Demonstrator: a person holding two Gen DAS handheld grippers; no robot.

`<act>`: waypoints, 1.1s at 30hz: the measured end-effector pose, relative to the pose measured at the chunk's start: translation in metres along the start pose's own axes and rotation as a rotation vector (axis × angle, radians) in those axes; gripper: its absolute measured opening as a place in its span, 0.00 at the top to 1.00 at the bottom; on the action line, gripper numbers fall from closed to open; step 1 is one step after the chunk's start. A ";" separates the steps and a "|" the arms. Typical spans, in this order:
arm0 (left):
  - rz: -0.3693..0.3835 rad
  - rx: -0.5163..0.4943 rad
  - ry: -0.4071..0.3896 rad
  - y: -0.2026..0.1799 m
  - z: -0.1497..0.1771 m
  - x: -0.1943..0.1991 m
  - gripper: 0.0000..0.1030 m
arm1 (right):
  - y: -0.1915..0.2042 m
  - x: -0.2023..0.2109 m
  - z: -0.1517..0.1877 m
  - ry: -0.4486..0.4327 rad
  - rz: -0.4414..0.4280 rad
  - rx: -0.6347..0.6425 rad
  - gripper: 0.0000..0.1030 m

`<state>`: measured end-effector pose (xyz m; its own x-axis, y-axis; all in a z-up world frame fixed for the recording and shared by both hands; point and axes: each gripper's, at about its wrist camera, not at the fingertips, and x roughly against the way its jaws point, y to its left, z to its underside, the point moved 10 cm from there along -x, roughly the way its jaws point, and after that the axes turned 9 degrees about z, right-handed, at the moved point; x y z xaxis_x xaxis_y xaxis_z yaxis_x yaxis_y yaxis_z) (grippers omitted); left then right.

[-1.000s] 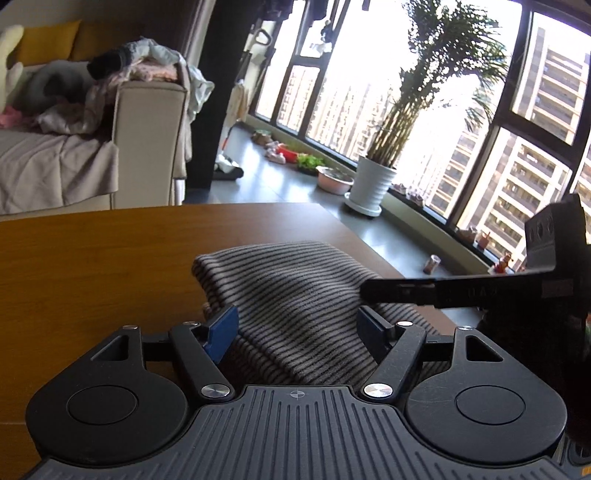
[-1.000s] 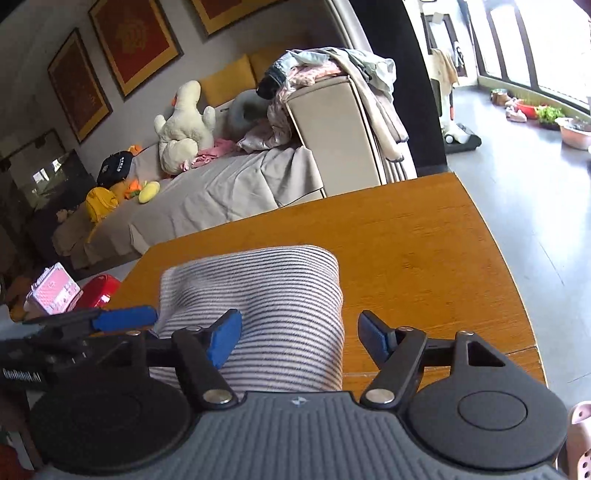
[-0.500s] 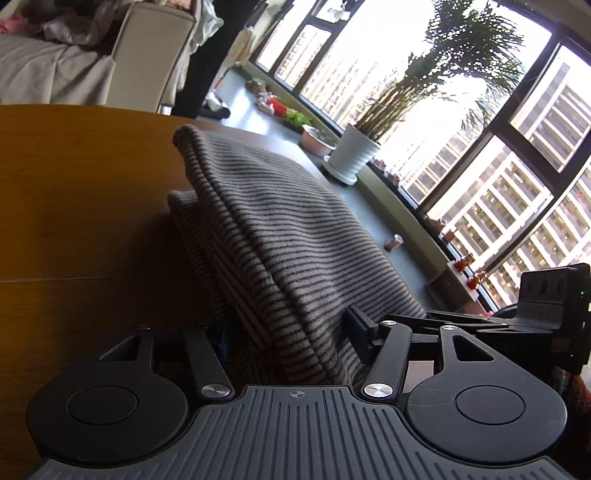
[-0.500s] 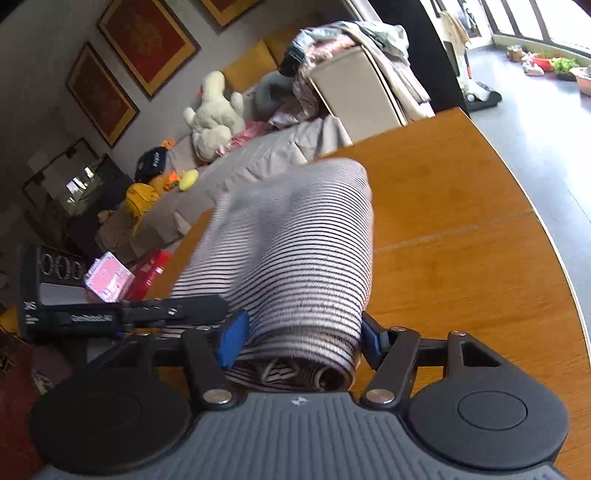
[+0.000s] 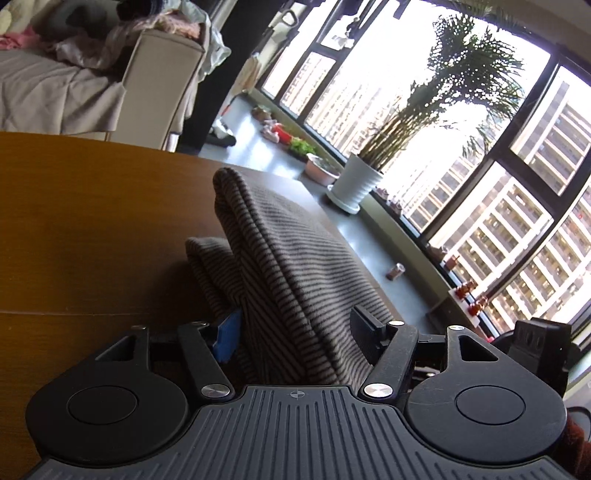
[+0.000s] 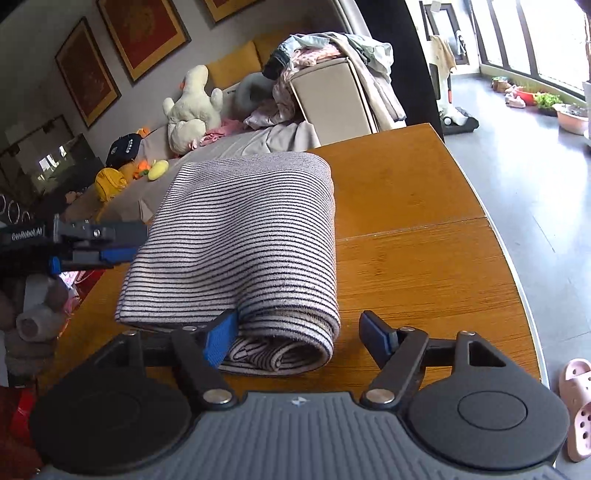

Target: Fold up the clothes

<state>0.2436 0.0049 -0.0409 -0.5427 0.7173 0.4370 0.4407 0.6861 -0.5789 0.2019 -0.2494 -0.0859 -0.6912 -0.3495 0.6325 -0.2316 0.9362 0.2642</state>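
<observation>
a folded knit garment (image 6: pixel 236 236), pale grey-pink with thin dark horizontal stripes, lies on a warm orange-brown wooden table (image 6: pixel 417 229); against the window light the same knit (image 5: pixel 295 266) reads brownish grey with black stripes. the black right gripper (image 6: pixel 299 334) and black left gripper (image 5: pixel 295 328) carry bright blue finger pads (image 6: pixel 221 341). behind, red-and-gold framed pictures (image 6: pixel 142 31) hang on a grey wall, a cream plush duck (image 6: pixel 192 109) sits by mustard-yellow cushions (image 6: pixel 231 68), and a green palm stands in a ribbed white pot (image 5: pixel 354 181).
</observation>
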 end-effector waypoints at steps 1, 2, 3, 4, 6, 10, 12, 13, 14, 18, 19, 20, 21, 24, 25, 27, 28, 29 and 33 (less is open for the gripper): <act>0.001 0.000 0.006 -0.002 0.001 -0.003 0.34 | 0.000 0.002 -0.002 -0.008 0.002 0.007 0.28; 0.002 0.000 0.013 -0.004 0.002 -0.006 0.40 | 0.000 0.003 -0.004 -0.017 0.004 0.011 0.28; 0.004 0.000 0.019 -0.005 0.003 -0.009 0.46 | -0.001 0.005 -0.007 -0.026 0.007 0.008 0.28; 0.008 -0.021 0.017 -0.010 0.006 -0.012 0.51 | -0.003 0.006 -0.010 -0.035 0.014 0.003 0.28; 0.031 -0.055 0.009 -0.021 0.011 -0.016 0.51 | -0.007 0.008 -0.017 -0.048 0.036 -0.004 0.28; 0.012 -0.046 0.033 -0.014 0.019 -0.020 0.49 | -0.004 0.014 -0.028 -0.082 0.069 0.033 0.28; -0.016 -0.041 0.034 -0.005 0.018 -0.015 0.45 | 0.001 0.019 -0.033 -0.114 0.082 0.067 0.28; -0.013 -0.038 0.021 -0.004 0.015 -0.010 0.45 | 0.004 0.021 -0.035 -0.131 0.087 0.086 0.28; -0.011 -0.036 0.008 -0.002 0.012 -0.005 0.45 | 0.009 0.023 -0.036 -0.144 0.085 0.106 0.28; -0.009 -0.074 -0.157 -0.009 -0.033 0.026 0.46 | 0.032 0.022 -0.039 -0.165 0.046 0.175 0.28; 0.003 -0.077 -0.187 -0.012 -0.044 0.030 0.46 | 0.039 0.020 -0.039 -0.172 0.040 0.196 0.28; 0.016 -0.086 -0.201 -0.017 -0.053 0.026 0.46 | 0.046 0.019 -0.038 -0.179 0.036 0.217 0.28; 0.030 -0.097 -0.214 -0.021 -0.062 0.023 0.46 | 0.053 0.018 -0.038 -0.184 0.030 0.233 0.28; 0.044 -0.121 -0.163 -0.022 -0.071 -0.011 0.46 | 0.074 0.018 -0.038 -0.202 0.004 0.273 0.29; 0.031 -0.109 -0.114 -0.014 -0.067 -0.026 0.47 | 0.081 0.021 -0.038 -0.214 -0.009 0.286 0.29; -0.010 -0.068 -0.026 0.008 -0.054 -0.052 0.47 | 0.092 0.028 -0.041 -0.243 -0.025 0.314 0.32; -0.011 -0.057 -0.018 0.015 -0.050 -0.056 0.48 | 0.098 0.031 -0.043 -0.262 -0.033 0.328 0.32; -0.009 -0.046 -0.014 0.022 -0.046 -0.059 0.47 | 0.103 0.034 -0.046 -0.276 -0.042 0.338 0.32; -0.001 -0.011 -0.009 0.030 -0.043 -0.060 0.47 | 0.106 0.002 -0.031 -0.145 -0.047 0.347 0.32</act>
<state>0.3200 -0.0124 -0.0555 -0.5493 0.7156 0.4315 0.4479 0.6881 -0.5709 0.1974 -0.1524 -0.0337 -0.7584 -0.4065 0.5095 -0.4661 0.8846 0.0120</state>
